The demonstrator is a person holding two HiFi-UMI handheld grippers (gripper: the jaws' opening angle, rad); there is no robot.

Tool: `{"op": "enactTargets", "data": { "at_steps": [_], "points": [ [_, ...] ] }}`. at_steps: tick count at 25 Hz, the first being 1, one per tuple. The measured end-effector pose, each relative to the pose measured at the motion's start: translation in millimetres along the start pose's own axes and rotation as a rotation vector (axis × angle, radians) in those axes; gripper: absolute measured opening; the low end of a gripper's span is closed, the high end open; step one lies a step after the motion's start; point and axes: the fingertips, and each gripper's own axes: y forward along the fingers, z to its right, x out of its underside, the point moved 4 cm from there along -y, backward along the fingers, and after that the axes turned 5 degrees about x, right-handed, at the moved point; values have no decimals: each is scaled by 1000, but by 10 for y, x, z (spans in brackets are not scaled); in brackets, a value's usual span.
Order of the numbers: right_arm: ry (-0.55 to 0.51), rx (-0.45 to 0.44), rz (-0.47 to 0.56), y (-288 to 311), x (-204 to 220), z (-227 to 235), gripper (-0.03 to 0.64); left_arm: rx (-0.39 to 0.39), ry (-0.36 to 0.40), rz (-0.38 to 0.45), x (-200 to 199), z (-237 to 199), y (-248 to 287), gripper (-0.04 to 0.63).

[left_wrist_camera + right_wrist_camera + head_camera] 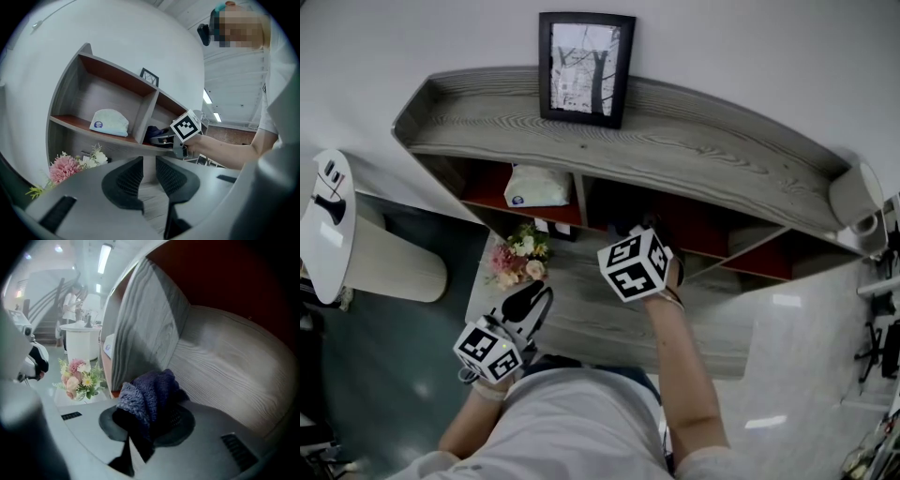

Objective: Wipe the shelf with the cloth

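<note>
Scene: A person stands at a grey wood-grain shelf unit (722, 155) with red-backed compartments, a two-jaw gripper in each hand.
Cloth: A dark blue knitted cloth (150, 392) sits bunched at the tip of the right gripper (146, 418), inside the compartment just right of the one with the pack.
Right gripper: Its jaws are pinched tight on the cloth. It reaches into the compartment, next to the grey upright divider. Whether the cloth presses on the wood-grain board cannot be told.
Left gripper: The left gripper (149, 164) hangs low in front of the unit, well apart from the cloth. Its 2 black ribbed jaws stand slightly spread with nothing between them.
Top board: A black-framed picture (584, 67) stands upright against the wall at the back of the top board.
Left compartment: A soft white and pale blue pack (110, 123) lies on its board.
Lower board: A small bunch of pink and white flowers (517, 258) sits at the left end, below the pack.
</note>
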Motion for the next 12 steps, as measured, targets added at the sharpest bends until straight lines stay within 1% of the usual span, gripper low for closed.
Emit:
{"op": "enactTargets", "data": {
  "at_steps": [4, 8, 12],
  "points": [
    [-26, -31, 21, 79, -149, -201, 81, -21, -4, 4, -3, -41, -56, 94],
    [-37, -25, 24, 86, -173, -228, 81, -45, -14, 2, 18, -91, -110, 94],
    [-81, 7, 20, 70, -206, -235, 83, -49, -14, 3, 18, -95, -98, 94]
  ]
}}
